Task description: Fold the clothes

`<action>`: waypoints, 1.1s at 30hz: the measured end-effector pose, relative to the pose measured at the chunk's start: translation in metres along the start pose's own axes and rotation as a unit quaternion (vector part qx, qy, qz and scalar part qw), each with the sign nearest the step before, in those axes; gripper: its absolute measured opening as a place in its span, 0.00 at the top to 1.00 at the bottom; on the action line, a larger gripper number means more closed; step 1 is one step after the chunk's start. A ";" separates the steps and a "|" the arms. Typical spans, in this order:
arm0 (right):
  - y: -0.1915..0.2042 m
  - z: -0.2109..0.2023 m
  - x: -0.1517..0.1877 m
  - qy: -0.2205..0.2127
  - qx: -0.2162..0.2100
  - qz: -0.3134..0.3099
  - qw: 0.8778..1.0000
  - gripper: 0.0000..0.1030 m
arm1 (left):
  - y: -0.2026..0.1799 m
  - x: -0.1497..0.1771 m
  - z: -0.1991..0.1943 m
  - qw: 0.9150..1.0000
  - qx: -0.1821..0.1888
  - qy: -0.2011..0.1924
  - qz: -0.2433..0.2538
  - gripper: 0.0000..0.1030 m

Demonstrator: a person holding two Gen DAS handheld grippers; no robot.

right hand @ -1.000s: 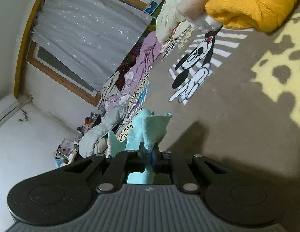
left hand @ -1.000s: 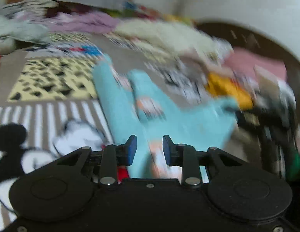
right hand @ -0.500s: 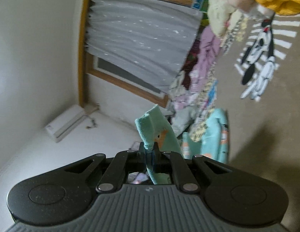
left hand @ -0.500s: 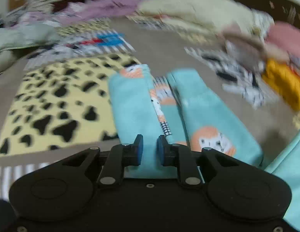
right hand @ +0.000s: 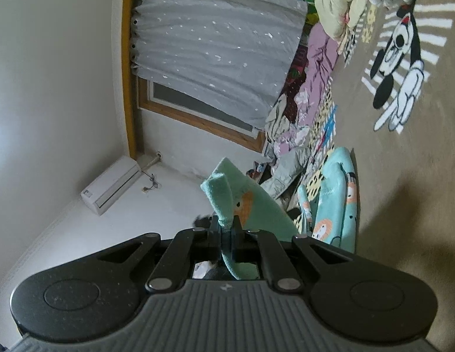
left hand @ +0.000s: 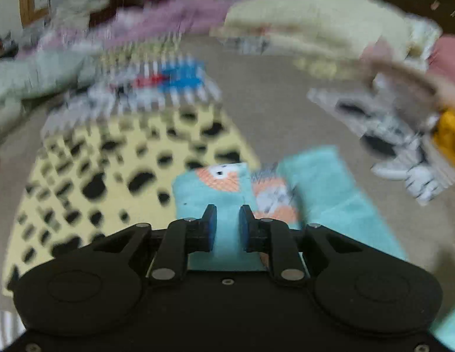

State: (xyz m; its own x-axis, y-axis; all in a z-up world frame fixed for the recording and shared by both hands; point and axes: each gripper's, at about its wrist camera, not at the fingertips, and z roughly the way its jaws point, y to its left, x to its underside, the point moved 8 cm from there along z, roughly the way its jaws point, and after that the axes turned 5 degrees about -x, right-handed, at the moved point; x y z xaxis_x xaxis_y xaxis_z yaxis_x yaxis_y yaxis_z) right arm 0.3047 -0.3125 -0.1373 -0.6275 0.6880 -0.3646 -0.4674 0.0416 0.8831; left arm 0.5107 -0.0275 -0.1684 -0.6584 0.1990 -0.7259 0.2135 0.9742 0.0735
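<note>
A fold of the teal garment [left hand: 227, 196] is in hand: one edge is clamped between the closed jaws of the right gripper [right hand: 226, 230] and lifted clear of the bed [right hand: 403, 176], while the rest is spread on the blanket. The left gripper [left hand: 227, 220] is held over the near leg, jaws apart and empty. Next, by judgement, that leg must be pinched and the raised edge laid across.

Grey starred curtain [right hand: 215, 50], wall air conditioner [right hand: 111, 186], cartoon-mouse bedspread [right hand: 403, 176], leopard-print patch [left hand: 110, 176].
</note>
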 end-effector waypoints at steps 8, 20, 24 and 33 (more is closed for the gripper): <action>-0.004 0.004 0.005 0.010 0.006 0.009 1.000 0.92 | 0.012 -0.014 -0.006 0.999 -0.009 -0.018 -0.045 0.85; -0.005 0.005 0.007 0.012 0.032 -0.014 0.999 0.92 | 0.018 0.016 -0.090 0.997 -0.006 -0.049 -0.050 0.85; -0.007 0.001 0.004 -0.001 0.047 -0.018 0.999 0.92 | 0.022 0.064 -0.155 0.996 0.001 -0.061 -0.063 0.85; 0.003 -0.002 -0.002 -0.026 0.030 -0.039 0.998 0.92 | 0.011 0.163 -0.215 0.994 0.009 -0.041 -0.096 0.85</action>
State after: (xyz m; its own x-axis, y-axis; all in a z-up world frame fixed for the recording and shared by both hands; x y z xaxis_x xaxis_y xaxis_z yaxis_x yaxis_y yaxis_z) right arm 0.3032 -0.3157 -0.1340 -0.5564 0.7179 -0.4183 -0.4741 0.1391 0.8694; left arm 0.2502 0.0385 -0.1387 -0.6274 -0.0013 -0.7787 0.1022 0.9912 -0.0840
